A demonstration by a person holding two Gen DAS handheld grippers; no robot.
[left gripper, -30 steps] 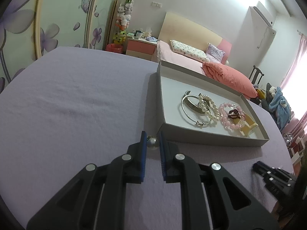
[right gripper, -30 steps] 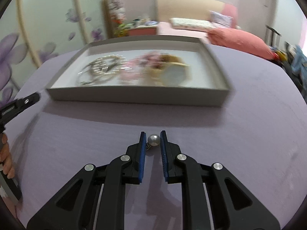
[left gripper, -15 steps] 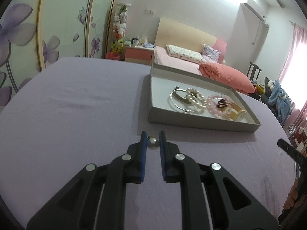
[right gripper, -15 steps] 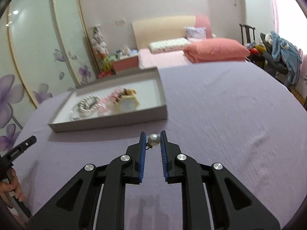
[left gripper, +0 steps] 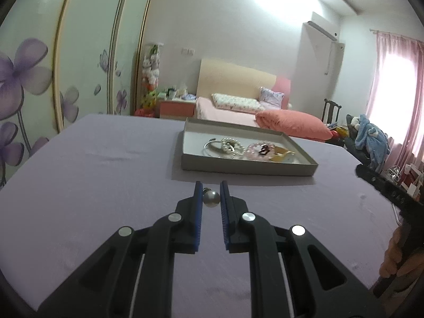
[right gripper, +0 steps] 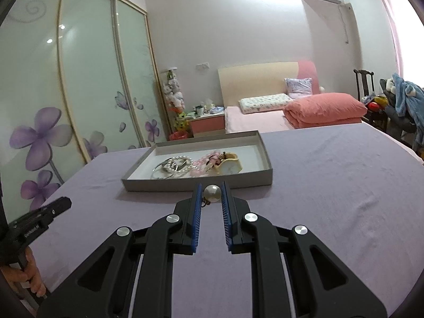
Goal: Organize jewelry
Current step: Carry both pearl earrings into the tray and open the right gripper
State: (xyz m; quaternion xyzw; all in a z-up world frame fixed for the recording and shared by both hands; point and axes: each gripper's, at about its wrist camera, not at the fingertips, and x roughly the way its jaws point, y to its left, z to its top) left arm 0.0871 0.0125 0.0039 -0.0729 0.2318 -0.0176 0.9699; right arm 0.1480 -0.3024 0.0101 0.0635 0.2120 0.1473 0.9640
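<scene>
Pearl earring (right gripper: 212,193): round, glossy white bead, small gold fitting.

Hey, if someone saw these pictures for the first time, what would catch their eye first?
Probably the pearl earring pinched between the right gripper fingers, and its twin, another pearl earring, in the left gripper, both held above the purple tablecloth. Next, the grey tray further back on the table, holding a pearl bracelet, a pink bead bracelet and silver bangles.
</scene>
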